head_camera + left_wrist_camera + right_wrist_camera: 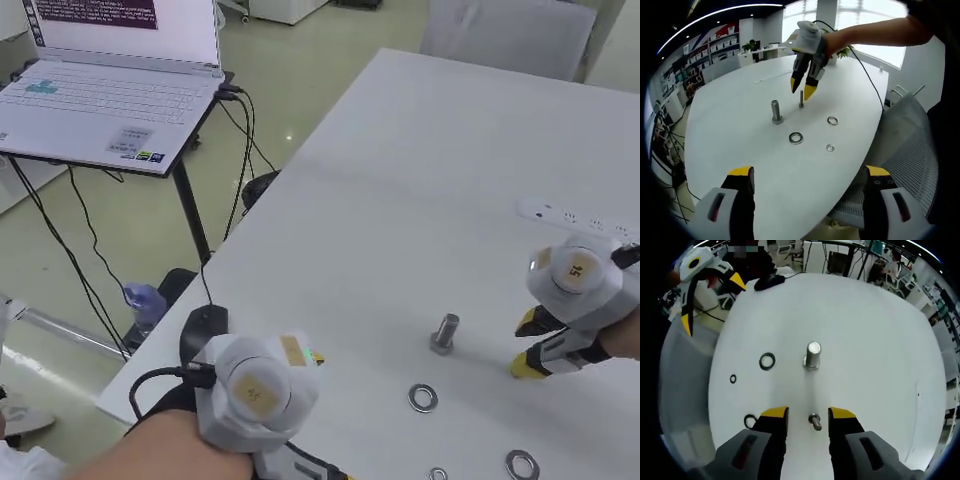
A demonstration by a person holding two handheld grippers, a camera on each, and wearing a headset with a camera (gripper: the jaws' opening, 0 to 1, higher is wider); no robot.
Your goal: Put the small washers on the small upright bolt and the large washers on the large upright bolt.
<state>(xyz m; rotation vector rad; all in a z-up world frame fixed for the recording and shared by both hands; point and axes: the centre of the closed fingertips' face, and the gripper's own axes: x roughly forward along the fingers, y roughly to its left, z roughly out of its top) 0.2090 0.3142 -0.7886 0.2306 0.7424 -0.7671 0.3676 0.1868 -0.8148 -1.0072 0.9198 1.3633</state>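
Currently seeing right gripper (808, 412) released, jaws standing apart and straddling the small bolt (815, 421): bolt upright between the two tips, gap showing on either side, touching neither. Spotting large bolt (812, 355) straight ahead of those jaws, upright on the white table (880, 340), well past the small one. Noting large washer (767, 360) lying ahead and off to the left-jaw side, near the large bolt but apart from it. Noting small washer (733, 378) further out on that same side. Finding second large washer (749, 420) just beside the outer face of the left jaw, partly hidden behind it. Reading all three washers as lying flat on the table, off the bolts.

Seeing left gripper (809, 172) released too, jaws spread wide, gripping nothing, hanging near the table's edge. Getting both bolts and all three washers ahead of it, well apart from its tips: washers nearer, bolts beyond, right gripper poised over the small bolt at the far end.

Catching a mouse (767, 282) on the table near the left gripper, laptop (110, 90) off the table out to that gripper's left, power strip (575, 215) just past the right gripper.
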